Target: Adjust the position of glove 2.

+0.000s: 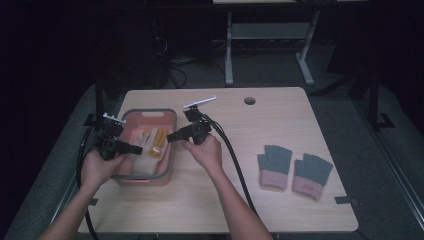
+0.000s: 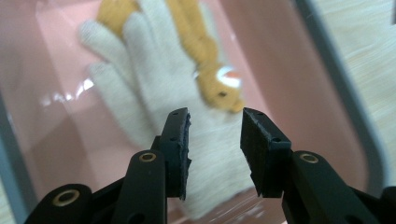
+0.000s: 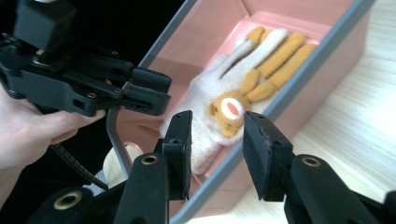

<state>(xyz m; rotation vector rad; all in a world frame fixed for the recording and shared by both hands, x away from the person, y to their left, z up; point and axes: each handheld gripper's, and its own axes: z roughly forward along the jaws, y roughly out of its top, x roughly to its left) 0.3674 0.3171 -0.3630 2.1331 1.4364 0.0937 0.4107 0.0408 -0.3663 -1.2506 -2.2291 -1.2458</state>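
bin [image 1: 172, 145]: 2 gloves — white [image 2: 154, 88], orange [image 3: 280, 53] | table: 2 grey gloves [image 1: 294, 171] | both claws — left [image 2: 215, 140], right [image 3: 217, 140] — apparently spread, empty

One pink bin [image 1: 170, 150] sits under the two grippers' jaws, holding two gloves: one white [image 2: 154, 84], one yellow [image 3: 280, 53]. Two grey gloves [image 1: 274, 165] lie well off to the right gripper's [image 1: 172, 136] right.
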